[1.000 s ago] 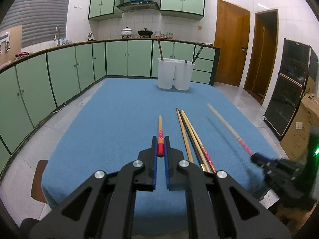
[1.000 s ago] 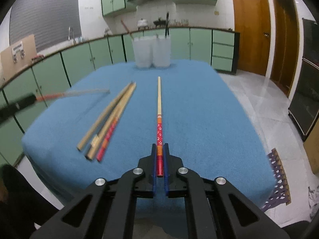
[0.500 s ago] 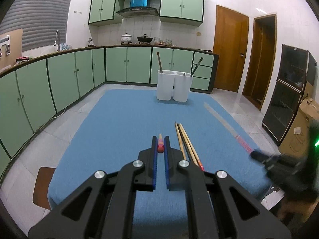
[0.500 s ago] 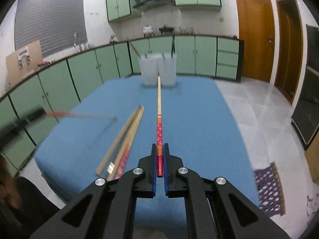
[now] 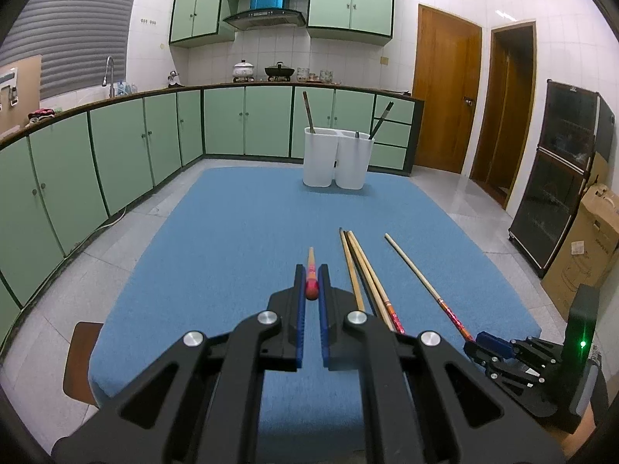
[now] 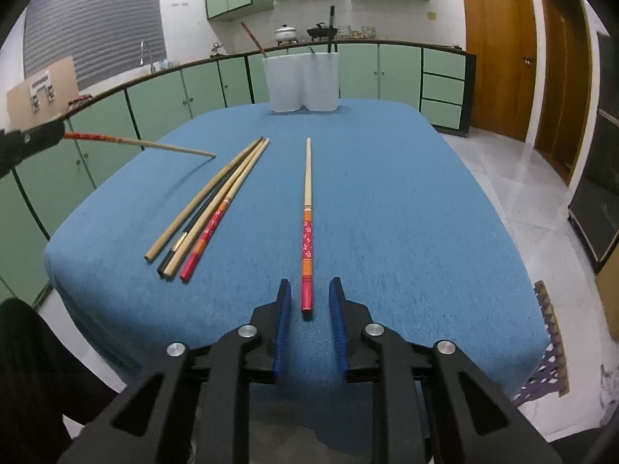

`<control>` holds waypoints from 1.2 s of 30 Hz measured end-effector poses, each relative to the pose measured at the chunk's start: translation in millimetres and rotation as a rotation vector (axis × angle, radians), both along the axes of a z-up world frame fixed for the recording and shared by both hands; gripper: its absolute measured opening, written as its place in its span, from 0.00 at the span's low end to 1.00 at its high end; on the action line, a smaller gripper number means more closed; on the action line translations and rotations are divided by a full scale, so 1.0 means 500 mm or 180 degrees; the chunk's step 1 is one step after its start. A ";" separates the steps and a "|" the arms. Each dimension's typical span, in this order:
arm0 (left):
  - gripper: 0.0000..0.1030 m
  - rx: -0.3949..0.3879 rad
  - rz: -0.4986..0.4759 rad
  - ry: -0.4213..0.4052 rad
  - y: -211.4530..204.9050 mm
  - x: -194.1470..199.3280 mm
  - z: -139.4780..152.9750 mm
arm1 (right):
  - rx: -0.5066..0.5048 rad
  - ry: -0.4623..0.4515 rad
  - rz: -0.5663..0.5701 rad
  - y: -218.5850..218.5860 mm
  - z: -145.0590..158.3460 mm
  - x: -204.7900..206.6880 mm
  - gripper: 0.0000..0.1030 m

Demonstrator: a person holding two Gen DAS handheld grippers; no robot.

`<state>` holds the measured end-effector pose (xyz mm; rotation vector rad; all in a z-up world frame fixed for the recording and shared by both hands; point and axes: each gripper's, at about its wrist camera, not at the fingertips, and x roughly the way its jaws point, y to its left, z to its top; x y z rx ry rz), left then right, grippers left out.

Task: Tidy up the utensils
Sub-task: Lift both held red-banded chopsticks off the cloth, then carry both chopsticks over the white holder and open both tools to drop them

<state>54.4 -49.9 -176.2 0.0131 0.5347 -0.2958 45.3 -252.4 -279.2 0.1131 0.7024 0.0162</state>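
Observation:
My left gripper (image 5: pixel 312 290) is shut on the red end of a red-handled chopstick (image 5: pixel 310 270) and holds it above the blue table; it also shows in the right wrist view (image 6: pixel 135 142) at far left. My right gripper (image 6: pixel 308 301) is open, its jaws either side of the red end of a second red-handled chopstick (image 6: pixel 306 228) that lies on the cloth. Several loose chopsticks (image 6: pixel 211 208) lie in a bundle left of it. A white two-compartment holder (image 6: pixel 301 83) with a few utensils stands at the table's far end.
The blue cloth table (image 6: pixel 406 201) drops off at its near and side edges. Green cabinets (image 5: pixel 116 154) line the left and back. A wooden stool (image 5: pixel 79 359) sits by the near left corner. Cardboard boxes (image 5: pixel 580 255) and a dark cabinet stand right.
My right gripper has opened and let go of its chopstick, which now lies flat on the cloth. My left gripper still holds its chopstick, with little change.

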 end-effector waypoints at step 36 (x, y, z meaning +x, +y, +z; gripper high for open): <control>0.05 -0.0059 -0.0093 -0.0155 0.007 0.092 0.095 | 0.0104 -0.0587 0.0248 -0.038 0.348 0.117 0.06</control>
